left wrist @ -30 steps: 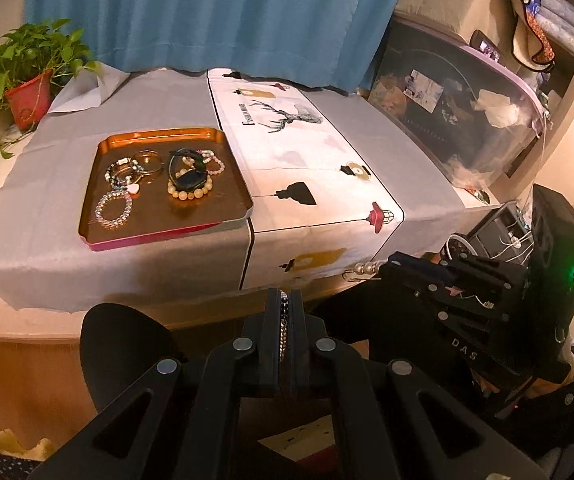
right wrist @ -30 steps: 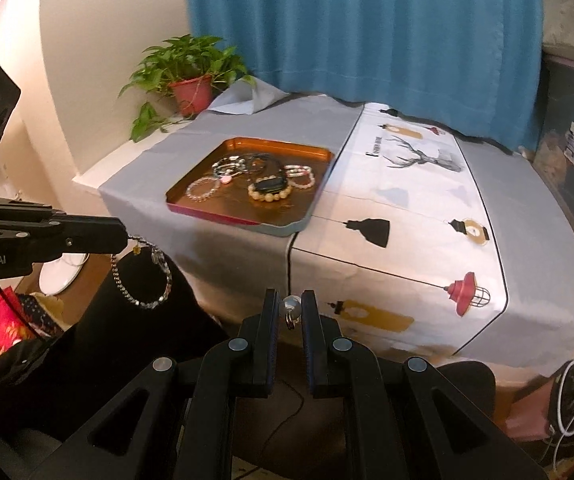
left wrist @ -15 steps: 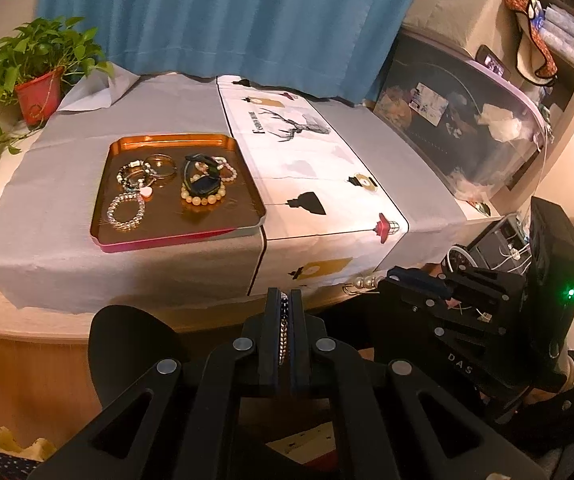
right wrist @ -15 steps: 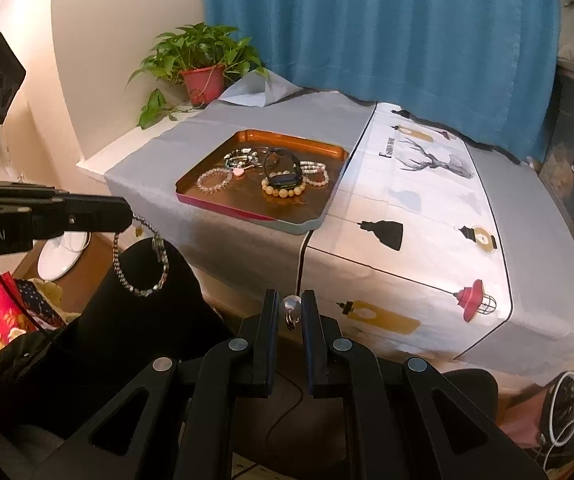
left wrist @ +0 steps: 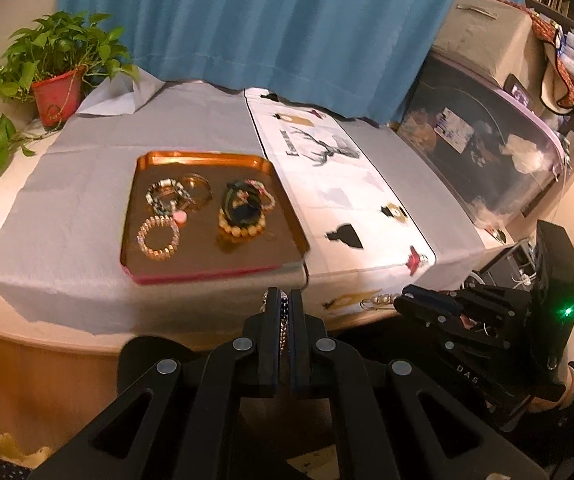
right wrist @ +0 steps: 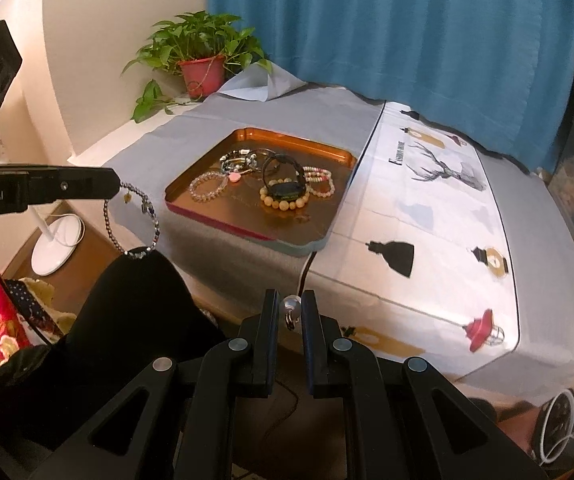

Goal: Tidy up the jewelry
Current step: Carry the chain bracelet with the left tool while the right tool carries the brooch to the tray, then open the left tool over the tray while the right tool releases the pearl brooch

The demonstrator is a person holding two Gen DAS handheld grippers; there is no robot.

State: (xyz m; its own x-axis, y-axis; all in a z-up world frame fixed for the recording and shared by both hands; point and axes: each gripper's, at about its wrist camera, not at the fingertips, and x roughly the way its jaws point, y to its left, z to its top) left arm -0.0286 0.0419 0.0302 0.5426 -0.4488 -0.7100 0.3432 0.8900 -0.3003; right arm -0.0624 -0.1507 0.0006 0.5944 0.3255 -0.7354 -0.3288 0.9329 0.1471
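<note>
An orange tray (left wrist: 207, 157) sits on the grey cloth and holds several bracelets, among them a clear-bead one (left wrist: 158, 237) and a yellow-bead one with a black band (left wrist: 242, 220). My left gripper (left wrist: 284, 300) is short of the table's front edge, shut on a dark beaded bracelet (left wrist: 283, 322). In the right wrist view that bracelet (right wrist: 131, 222) hangs in a loop from the left gripper (right wrist: 115, 185). My right gripper (right wrist: 291, 300) is shut on a pearl-bead piece with a ring clasp (right wrist: 292, 307). It too is short of the table edge, right of the tray (right wrist: 295, 136).
A white runner with a deer print (left wrist: 327, 148) lies right of the tray. A potted plant (left wrist: 55, 96) stands at the back left before a blue curtain (left wrist: 271, 20). A clear storage box (left wrist: 487, 148) is at the right. A white stand base (right wrist: 57, 244) is on the floor.
Both grippers have moved toward the table, so the tray looks nearer and larger. Each still holds its piece; the hanging bracelet has swung slightly.
</note>
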